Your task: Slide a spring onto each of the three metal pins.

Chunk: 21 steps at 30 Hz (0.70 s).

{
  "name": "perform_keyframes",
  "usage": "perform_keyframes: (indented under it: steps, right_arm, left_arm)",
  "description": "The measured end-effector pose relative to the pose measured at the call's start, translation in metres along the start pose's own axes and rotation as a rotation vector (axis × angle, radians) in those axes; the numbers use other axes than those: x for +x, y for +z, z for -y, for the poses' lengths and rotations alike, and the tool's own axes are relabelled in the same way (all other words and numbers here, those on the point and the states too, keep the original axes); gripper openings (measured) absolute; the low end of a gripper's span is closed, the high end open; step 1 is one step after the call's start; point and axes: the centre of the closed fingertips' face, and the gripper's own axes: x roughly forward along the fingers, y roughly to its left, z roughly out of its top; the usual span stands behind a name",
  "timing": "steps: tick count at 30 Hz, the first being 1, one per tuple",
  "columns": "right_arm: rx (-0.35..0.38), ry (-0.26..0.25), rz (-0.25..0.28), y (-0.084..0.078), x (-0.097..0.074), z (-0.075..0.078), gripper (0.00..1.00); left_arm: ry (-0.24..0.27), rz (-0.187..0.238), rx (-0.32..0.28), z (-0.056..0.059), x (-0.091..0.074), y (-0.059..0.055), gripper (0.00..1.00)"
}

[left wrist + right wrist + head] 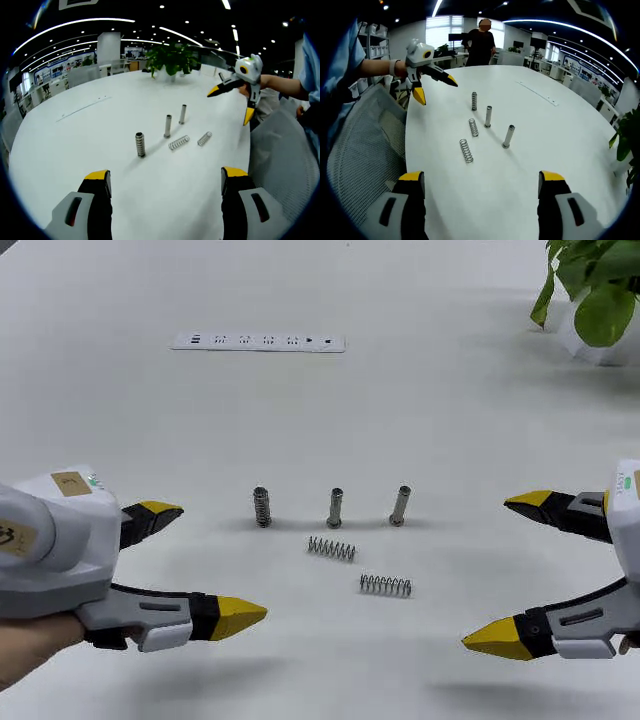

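Left gripper (pixel 222 560): jaws spread wide, nothing between them, low over the near left of the table (pixel 450 390). Right gripper (pixel 484 572): same, wide and empty, near right. The work sits between them, well apart from both.

Risks (judgement):
- The two loose springs lie flat on a smooth top. An off-centre pinch would likely roll or flick one away, and too hard a squeeze could bow the coil.
- The pins stand free on small bases. A spring brought down off axis, or a jaw brushing past, could tip one.
- The pins are close enough together that a neighbour could go over too.
- A reach from the left passes the finished pin first and could knock it.

Layout: three pins stand in a row across the middle of the table.
- The left pin (pixel 262 507) already wears a spring and is the one closest to the left gripper.
- The middle pin (pixel 335 508) is bare and upright.
- The right pin (pixel 400 505) is bare and looks slightly tilted.
- The first loose spring (pixel 331 549) lies just on the near side of the middle pin.
- The second loose spring (pixel 386 585) lies nearer and further right, and is the closer one to the right gripper.

On the far side are a power strip (pixel 258 342) and, at far right, a plant (pixel 590 290).
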Motion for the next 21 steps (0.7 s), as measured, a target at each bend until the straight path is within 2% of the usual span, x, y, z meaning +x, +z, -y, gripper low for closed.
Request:
perform_keyframes:
  steps: [4,10,14,18,21]
  right_arm:
    - [0.005,0.000,0.011,0.001,0.000,-0.001,0.95]
    - [0.006,-0.001,0.024,0.003,-0.001,-0.002,0.95]
    - [0.011,-0.006,0.029,0.001,-0.003,-0.001,0.95]
    - [0.018,-0.009,0.030,-0.001,-0.006,-0.002,0.95]
    - [0.025,-0.010,0.032,-0.003,-0.007,-0.004,0.95]
  left_arm:
    - [-0.015,-0.013,0.027,0.002,0.002,0.001,0.92]
    - [-0.063,-0.034,0.089,0.015,0.011,0.008,0.89]
    - [-0.107,-0.056,0.136,0.023,0.020,0.011,0.86]
    - [-0.147,-0.097,0.205,0.031,0.034,0.011,0.83]
    - [-0.178,-0.115,0.231,0.036,0.044,0.013,0.77]
